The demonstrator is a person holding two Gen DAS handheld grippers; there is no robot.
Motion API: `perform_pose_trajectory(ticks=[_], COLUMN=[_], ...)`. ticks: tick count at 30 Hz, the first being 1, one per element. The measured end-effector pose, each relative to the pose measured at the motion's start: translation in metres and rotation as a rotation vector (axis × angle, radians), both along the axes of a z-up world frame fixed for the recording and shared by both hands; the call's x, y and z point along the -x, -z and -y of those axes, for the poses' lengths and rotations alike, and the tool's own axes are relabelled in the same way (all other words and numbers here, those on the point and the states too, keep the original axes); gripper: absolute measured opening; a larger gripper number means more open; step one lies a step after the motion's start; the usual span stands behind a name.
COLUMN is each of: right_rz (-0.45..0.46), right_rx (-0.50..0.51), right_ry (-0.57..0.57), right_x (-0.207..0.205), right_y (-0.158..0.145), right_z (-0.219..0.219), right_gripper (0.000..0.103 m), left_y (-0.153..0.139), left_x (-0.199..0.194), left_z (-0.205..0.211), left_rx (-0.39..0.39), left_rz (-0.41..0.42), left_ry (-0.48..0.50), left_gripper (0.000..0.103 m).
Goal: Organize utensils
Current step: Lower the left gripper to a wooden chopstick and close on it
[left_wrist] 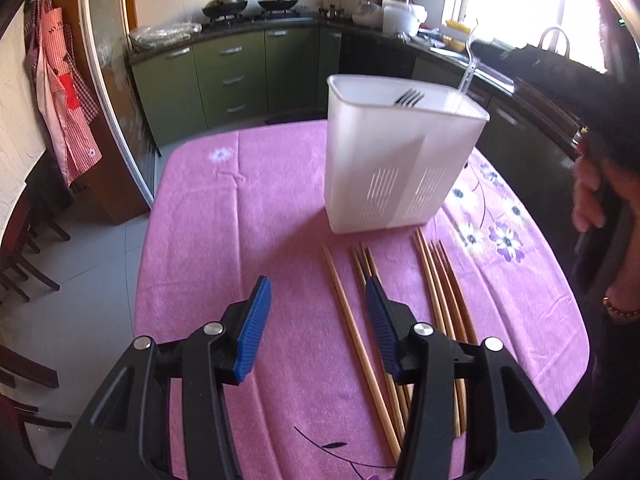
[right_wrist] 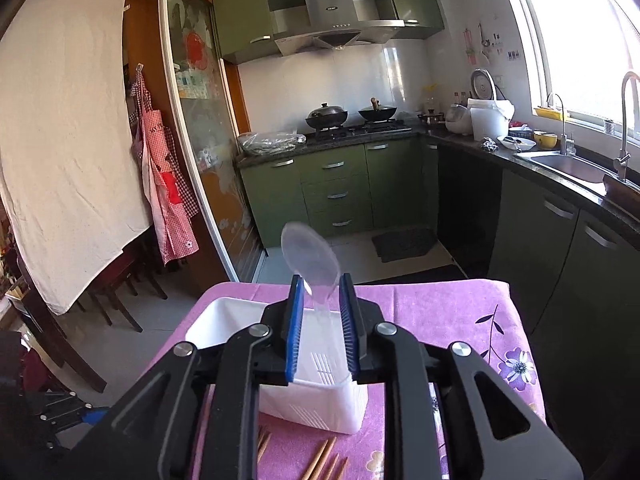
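Note:
A white plastic utensil holder [left_wrist: 400, 160] stands on the pink tablecloth, with a fork's tines [left_wrist: 410, 98] showing at its rim. A clear plastic spoon [left_wrist: 468, 66] sticks up over its far right corner. In the right wrist view the spoon [right_wrist: 310, 258] stands bowl up between the blue pads of my right gripper [right_wrist: 320, 290], over the holder [right_wrist: 224, 320]; the jaws look slightly apart around its handle. My left gripper [left_wrist: 316, 286] is open and empty, low over the table beside several wooden chopsticks [left_wrist: 352, 320].
The pink flowered tablecloth [left_wrist: 240, 220] covers a small table with edges close on all sides. More chopsticks [left_wrist: 444, 292] lie to the right. Green kitchen cabinets [right_wrist: 336, 188], a stove with woks [right_wrist: 348, 114] and a sink [right_wrist: 572, 164] lie beyond. Chairs [right_wrist: 120, 284] stand at left.

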State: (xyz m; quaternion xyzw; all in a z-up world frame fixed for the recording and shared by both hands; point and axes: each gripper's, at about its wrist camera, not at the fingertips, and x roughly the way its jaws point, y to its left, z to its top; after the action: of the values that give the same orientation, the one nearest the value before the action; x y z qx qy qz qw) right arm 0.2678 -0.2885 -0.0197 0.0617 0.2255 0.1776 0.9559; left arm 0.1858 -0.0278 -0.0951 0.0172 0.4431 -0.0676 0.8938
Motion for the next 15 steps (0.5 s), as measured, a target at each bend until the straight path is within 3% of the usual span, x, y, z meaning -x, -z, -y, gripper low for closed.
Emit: perform_pose_trajectory(ticks=[3,8,12,15], right_rz=[0.022,-0.018,-0.098,-0.185], right_rx=[-0.004,-0.006,0.005,0.032], right_ry=[0.003,-0.019,-0.013,0.006], right_x=[0.023,0.047,0.062,0.068], right_y=[-0.01,-0.011,0.011,0.041], right_z=[0.011,0.026,0.041,0.055], right_gripper=[0.03,0.03,0.03,0.03], left_y=[0.01,0.028,0.045,0.057], left_x=[-0.006,-0.021,-0.033,-0.044], left_z=[0.003,0.01,0.012,0.014], left_rx=[0.009,0.025,0.03,0.034], left_rz=[-0.07,-0.173,-0.253,-0.312], left_ry=[0.005,0.011,-0.008,-0.017], left_gripper=[0.047,0.047,0.046,0.04])
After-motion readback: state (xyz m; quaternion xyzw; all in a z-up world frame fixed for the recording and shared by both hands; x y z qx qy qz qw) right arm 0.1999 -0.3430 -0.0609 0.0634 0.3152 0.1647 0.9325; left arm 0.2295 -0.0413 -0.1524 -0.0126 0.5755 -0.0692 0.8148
